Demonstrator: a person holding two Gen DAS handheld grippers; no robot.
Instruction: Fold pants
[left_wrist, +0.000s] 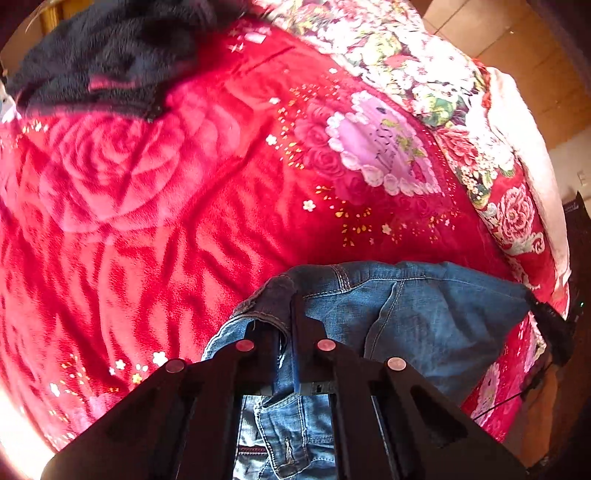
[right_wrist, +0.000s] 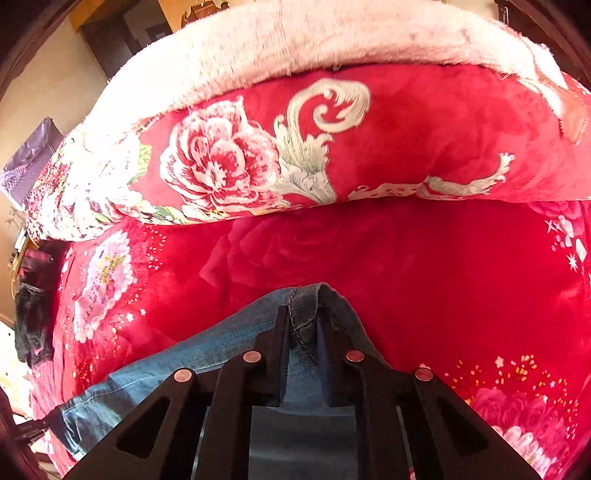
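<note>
While one blanket (left_wrist: 147, 221) lies beneath, left gripper (left_wrist: 286, 317) and right gripper (right_wrist: 303, 325) clamp one jeans (left_wrist: 424, 314).

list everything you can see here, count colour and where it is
jeans: one, blue denim, near edge of the bed, pinched at two spots
blanket: one, red with rose print, spread under the jeans
quilt: one, red floral with pale fleece edge, bunched along the far side
dark fleece garment: one, black, far corner of the bed
left gripper: one, black, shut on the jeans
right gripper: one, black, shut on a jeans seam
</note>
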